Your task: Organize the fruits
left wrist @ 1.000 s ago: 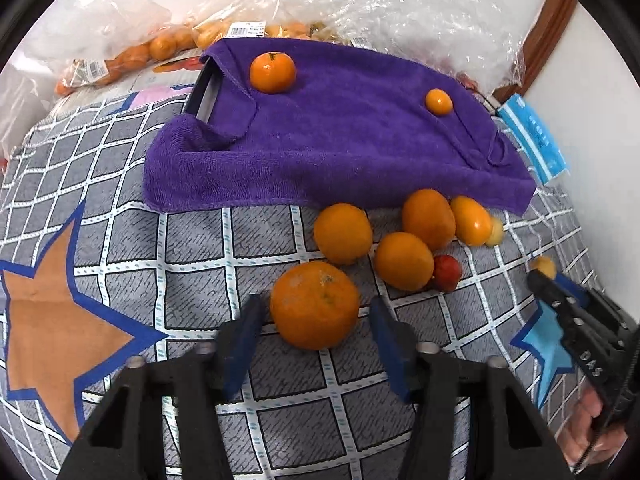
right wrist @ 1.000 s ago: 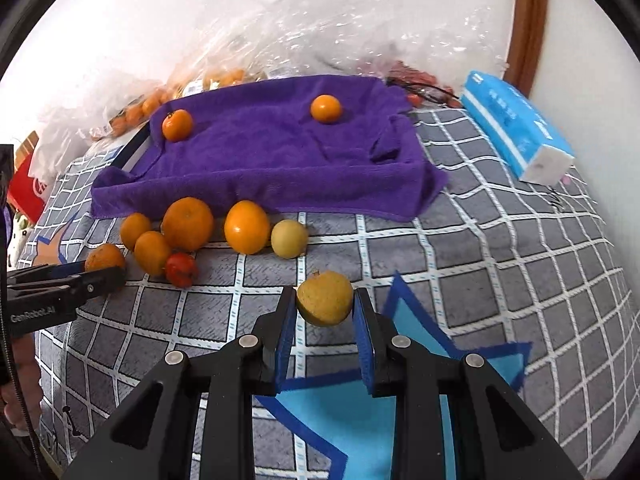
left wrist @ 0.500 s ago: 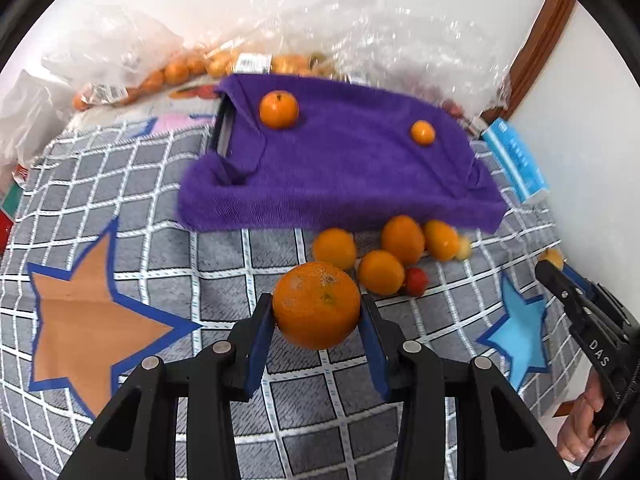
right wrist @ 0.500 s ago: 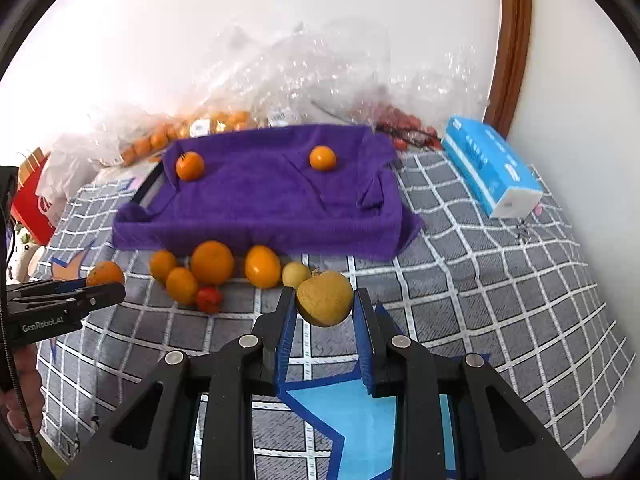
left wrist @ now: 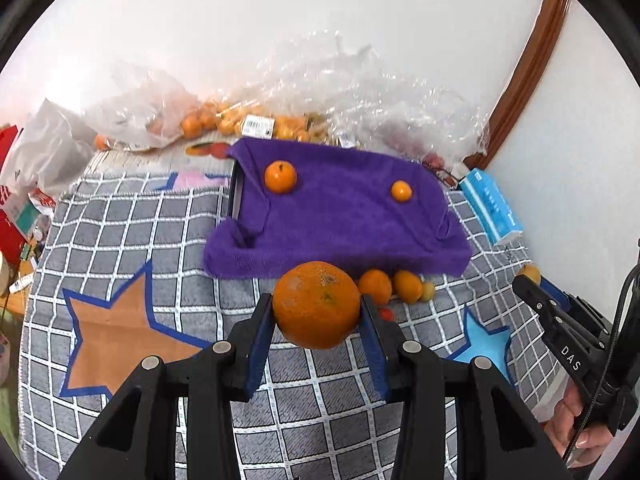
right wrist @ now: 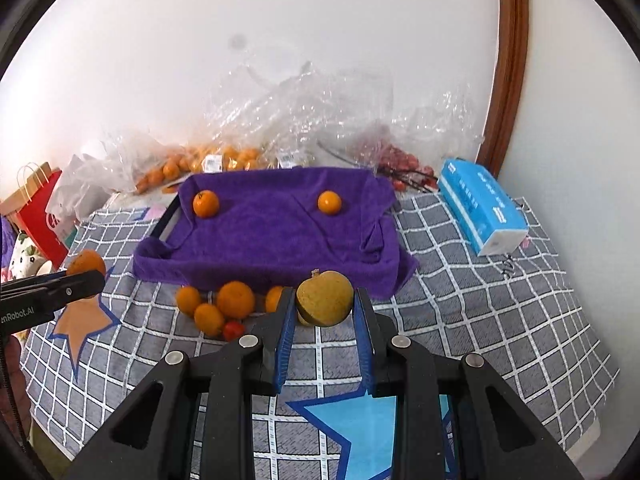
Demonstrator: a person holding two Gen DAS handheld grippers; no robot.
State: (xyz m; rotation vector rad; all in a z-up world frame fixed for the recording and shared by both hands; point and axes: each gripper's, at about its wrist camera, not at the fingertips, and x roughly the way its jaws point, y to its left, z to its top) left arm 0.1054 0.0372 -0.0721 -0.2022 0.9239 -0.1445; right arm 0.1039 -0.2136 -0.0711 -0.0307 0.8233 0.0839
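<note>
Both views are evenly and brightly lit by soft, diffuse light, and the white wall [right wrist: 320, 60] is rendered almost washed out. Only faint shadows are cast beneath the purple towel [left wrist: 340, 220]. Small glints are seen on the crumpled plastic bags [right wrist: 304, 112]. Strong fisheye bending is shown toward the edges, where the checked cloth [left wrist: 120, 240] lines curve, and black vignetting closes the corners. Slight softness is noticed at the periphery.

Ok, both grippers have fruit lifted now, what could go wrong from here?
1. The big orange is held only at its sides by the left gripper, so it might slip and roll off the blanket.
2. The yellow fruit in the right gripper could land on the loose oranges in front of the purple tray and scatter them.
</note>
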